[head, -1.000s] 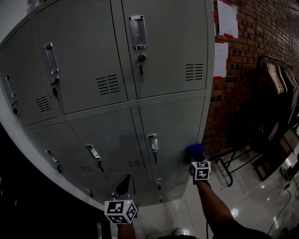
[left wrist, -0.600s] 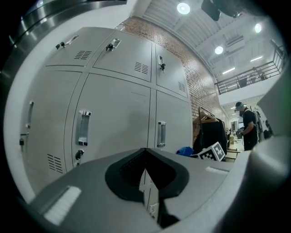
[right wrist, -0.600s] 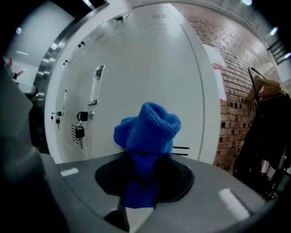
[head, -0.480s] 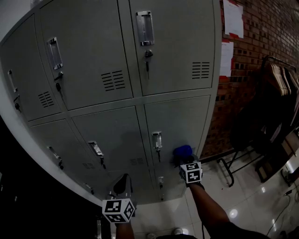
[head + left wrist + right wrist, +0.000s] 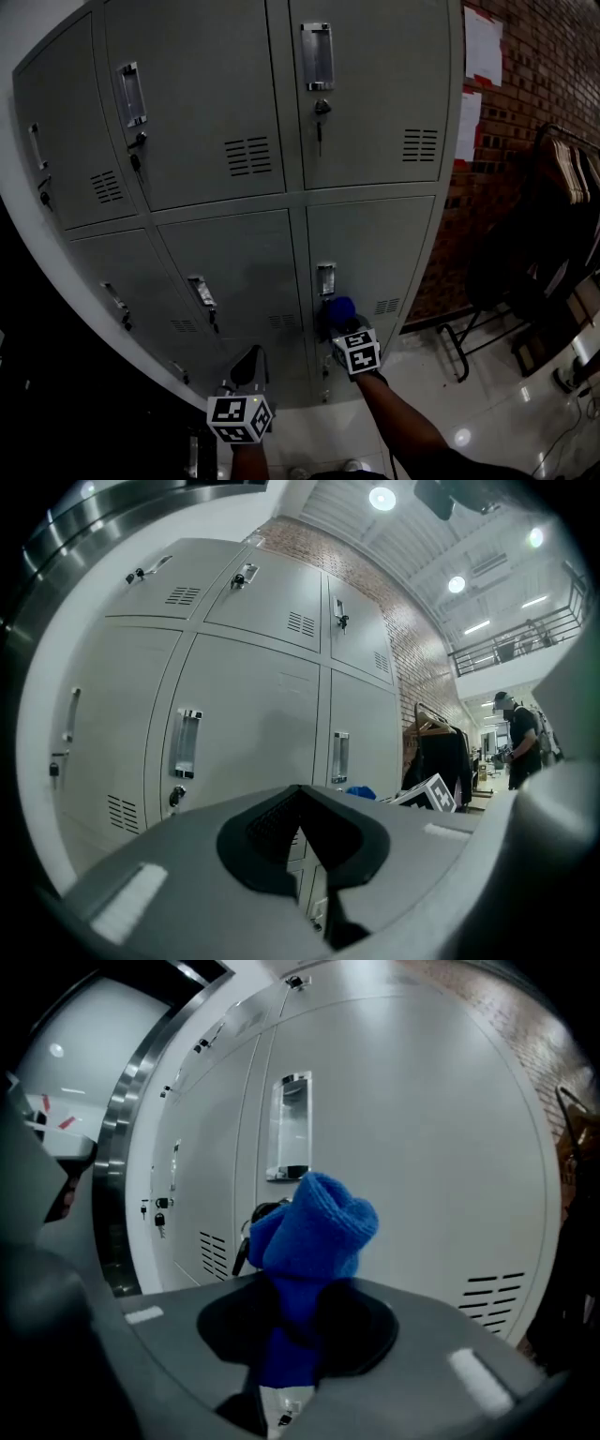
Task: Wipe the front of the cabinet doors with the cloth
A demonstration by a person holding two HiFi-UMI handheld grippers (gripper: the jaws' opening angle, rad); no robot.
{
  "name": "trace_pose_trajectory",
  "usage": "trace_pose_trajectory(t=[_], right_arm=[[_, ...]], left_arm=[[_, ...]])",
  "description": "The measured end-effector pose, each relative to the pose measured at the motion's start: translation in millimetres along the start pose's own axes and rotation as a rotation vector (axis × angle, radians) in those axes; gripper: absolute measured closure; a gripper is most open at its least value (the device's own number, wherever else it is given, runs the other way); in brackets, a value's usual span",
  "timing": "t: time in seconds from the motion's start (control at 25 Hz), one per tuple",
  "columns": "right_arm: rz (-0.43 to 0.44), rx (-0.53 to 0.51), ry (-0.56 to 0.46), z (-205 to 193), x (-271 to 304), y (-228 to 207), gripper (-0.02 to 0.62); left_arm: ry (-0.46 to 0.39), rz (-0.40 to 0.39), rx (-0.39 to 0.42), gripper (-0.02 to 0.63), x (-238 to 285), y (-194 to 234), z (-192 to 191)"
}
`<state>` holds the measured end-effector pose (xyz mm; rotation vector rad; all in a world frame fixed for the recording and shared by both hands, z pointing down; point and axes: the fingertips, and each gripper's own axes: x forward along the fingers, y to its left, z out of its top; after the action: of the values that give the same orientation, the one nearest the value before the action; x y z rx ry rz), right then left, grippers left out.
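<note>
Cloth [image 5: 314, 1222], blue, bunched, pinched in your right claw [image 5: 298, 1335]; jaws closed tight on its lower part, tuft sticking out ahead. From head view, cloth sits at front of lower right cabinet door [image 5: 375, 253], just below recessed handle [image 5: 325, 278], beside hanging key [image 5: 242, 1241]. Whether cloth touches door, cannot tell. Your left claw [image 5: 249, 367] held low near bottom doors, apart from cloth; jaws drawn together, nothing between them.
</note>
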<state>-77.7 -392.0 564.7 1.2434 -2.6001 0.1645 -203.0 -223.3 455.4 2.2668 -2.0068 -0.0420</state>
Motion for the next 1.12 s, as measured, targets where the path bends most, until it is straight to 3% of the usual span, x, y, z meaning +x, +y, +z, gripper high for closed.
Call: trace_pose_trajectory(t=[0.2, 0.44, 0.68, 1.12], right_arm=[[0.004, -0.001, -0.003, 0.6, -4.3, 4.8, 0.489], [0.017, 0.118, -0.089, 12.5, -62.2, 17.1, 0.485], [0.014, 0.022, -0.18, 44.5, -119.5, 26.3, 0.485], [0.0, -0.04, -0.233, 69.6, -137.8, 29.4, 0.488]], left_arm=[[-0.002, -0.009, 0.003, 0.591, 0.3, -4.0, 2.0], [0.004, -0.029, 0.021, 0.591, 4.7, -11.3, 3.7], [-0.003, -0.045, 0.028, 0.592, 10.2, -20.5, 7.4], [-0.005, -0.055, 0.041, 0.592, 10.2, -25.6, 11.8]])
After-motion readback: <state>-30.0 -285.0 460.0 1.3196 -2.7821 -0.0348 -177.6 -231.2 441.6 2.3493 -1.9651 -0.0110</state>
